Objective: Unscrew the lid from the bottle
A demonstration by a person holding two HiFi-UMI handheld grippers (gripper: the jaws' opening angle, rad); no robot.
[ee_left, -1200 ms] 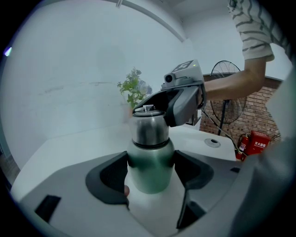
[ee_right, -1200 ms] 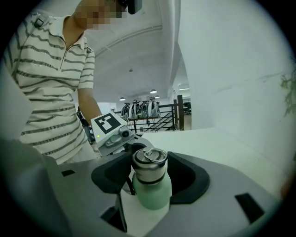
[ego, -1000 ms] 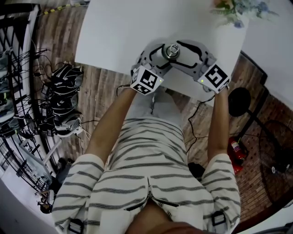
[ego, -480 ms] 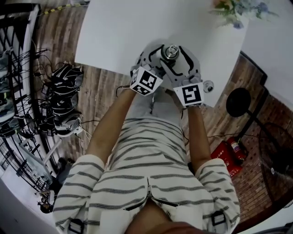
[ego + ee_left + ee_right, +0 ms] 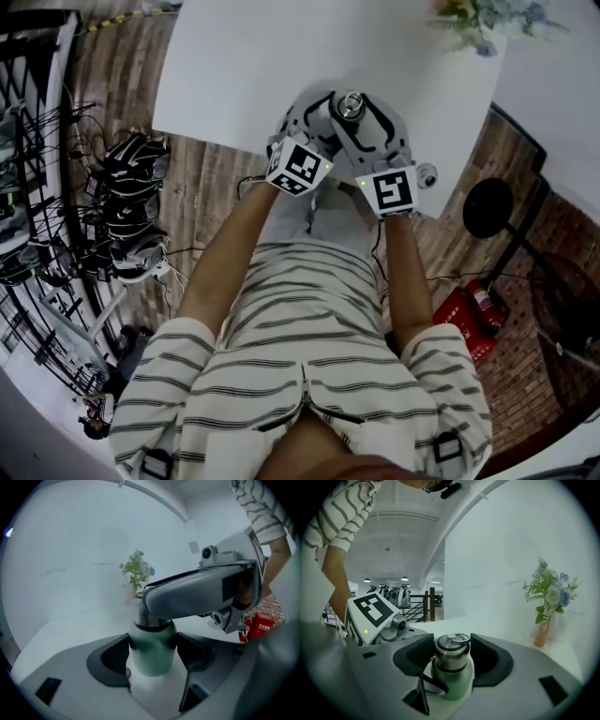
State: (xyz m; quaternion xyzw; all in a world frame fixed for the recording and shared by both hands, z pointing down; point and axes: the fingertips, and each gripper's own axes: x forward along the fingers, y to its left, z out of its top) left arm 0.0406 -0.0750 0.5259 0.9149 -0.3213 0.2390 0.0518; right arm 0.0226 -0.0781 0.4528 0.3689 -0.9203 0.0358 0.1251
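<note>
I am holding the green bottle [image 5: 152,658] upright on the white tabletop [image 5: 244,66], its body clamped between the left gripper's [image 5: 153,648] jaws. The right gripper's [image 5: 452,645] jaws have just been closing and are gripping the steel lid [image 5: 451,656] between them, above the left jaws.

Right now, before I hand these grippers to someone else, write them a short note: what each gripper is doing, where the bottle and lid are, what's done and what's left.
Left gripper: shut on the body of the green metal bottle, held upright at the near edge of the white table.
Right gripper: its jaws have just been closing and now sit against both sides of the round steel lid.
Done: both grips are set.
Left: the lid is on the bottle, so twist it off while the left gripper steadies the body, then lift it clear.
</note>
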